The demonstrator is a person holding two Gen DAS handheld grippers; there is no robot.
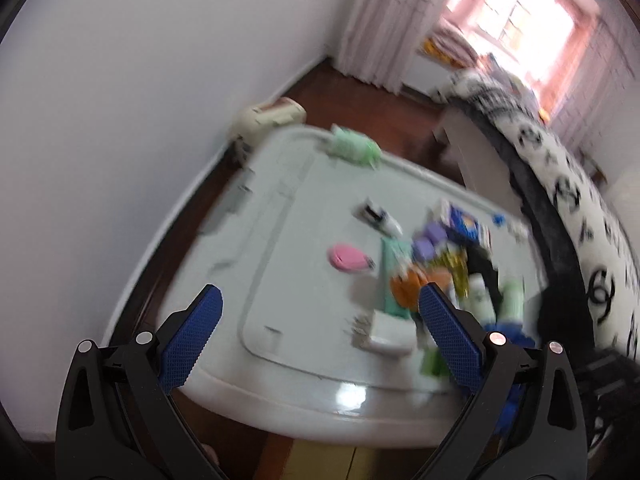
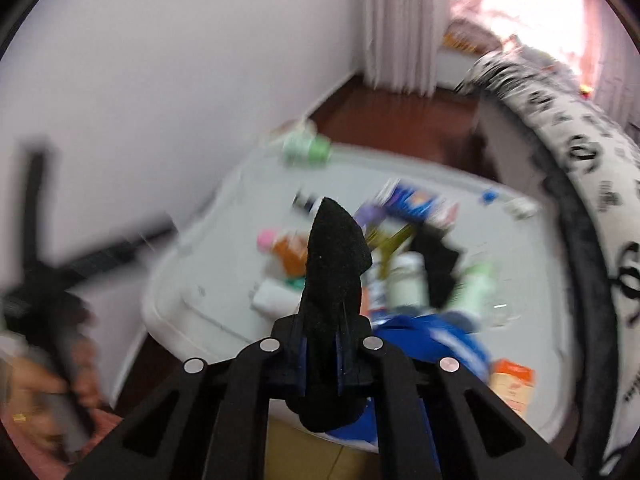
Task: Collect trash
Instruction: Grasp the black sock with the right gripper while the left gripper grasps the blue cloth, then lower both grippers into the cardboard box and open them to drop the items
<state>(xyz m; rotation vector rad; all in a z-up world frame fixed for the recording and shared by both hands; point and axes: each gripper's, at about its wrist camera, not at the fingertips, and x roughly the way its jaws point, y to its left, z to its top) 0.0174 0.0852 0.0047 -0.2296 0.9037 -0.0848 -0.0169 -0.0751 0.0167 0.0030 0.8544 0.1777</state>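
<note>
Left wrist view: the left gripper (image 1: 320, 320) points steeply down over a pale table (image 1: 280, 364), its blue fingers (image 1: 192, 336) spread wide with nothing between them. The near edge of the table lies just beyond the fingertips. The trash (image 1: 440, 264) sits heaped on the right half of the table: a pink oval (image 1: 348, 258), an orange piece (image 1: 408, 288), purple and blue packets and pale green bottles, all blurred. A green packet (image 1: 352, 148) lies apart at the far edge. A patterned bed (image 1: 560, 184) runs along the right side; a curtain (image 1: 384, 20) hangs at the far wall.

Right wrist view: the right gripper (image 2: 334, 344) also tilts downward above the table (image 2: 192, 308), its jaws clamped on a black cloth (image 2: 334, 264). The cloth stands up between the fingers and hangs out below them, raised clear of the heap (image 2: 404, 272). A second black piece (image 2: 436, 264) remains among the bottles. A blue cloth (image 2: 432, 344) lies at the near edge of the table, an orange carton (image 2: 512, 380) beside it. At lower left a hand (image 2: 48, 384) and a dark frame, heavily blurred, show against the wall.
</note>
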